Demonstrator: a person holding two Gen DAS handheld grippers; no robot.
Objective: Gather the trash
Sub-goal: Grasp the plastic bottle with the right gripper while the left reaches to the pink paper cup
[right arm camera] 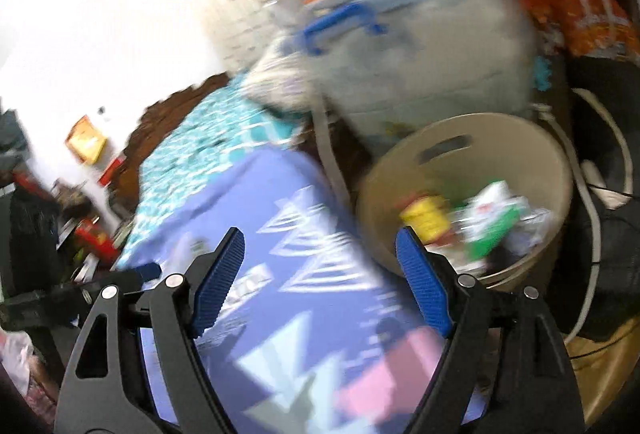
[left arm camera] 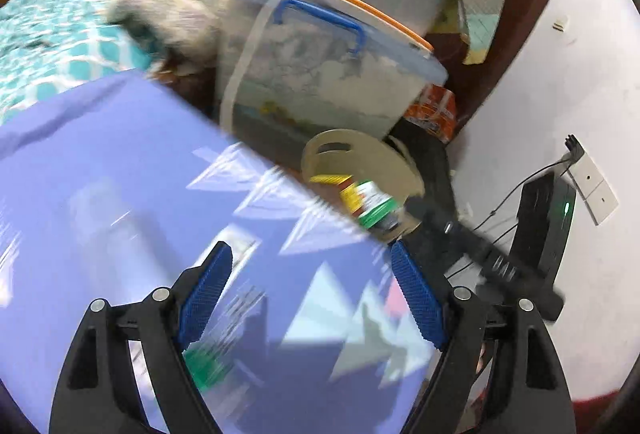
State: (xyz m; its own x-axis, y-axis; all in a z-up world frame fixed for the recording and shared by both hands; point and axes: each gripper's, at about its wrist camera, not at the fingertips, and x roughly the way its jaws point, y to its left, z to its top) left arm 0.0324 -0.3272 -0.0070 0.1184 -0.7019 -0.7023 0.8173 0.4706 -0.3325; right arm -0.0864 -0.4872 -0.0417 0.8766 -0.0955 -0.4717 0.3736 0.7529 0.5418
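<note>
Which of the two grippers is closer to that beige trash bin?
Right. The right gripper has the beige trash bin just beyond its fingertip; the left gripper sees the bin farther ahead, past the purple cloth.

Clear storage box (left arm camera: pixel 328 73) beside a blurred, perhaps fuzzy blanket (left arm camera: pixel 180 5).
</note>
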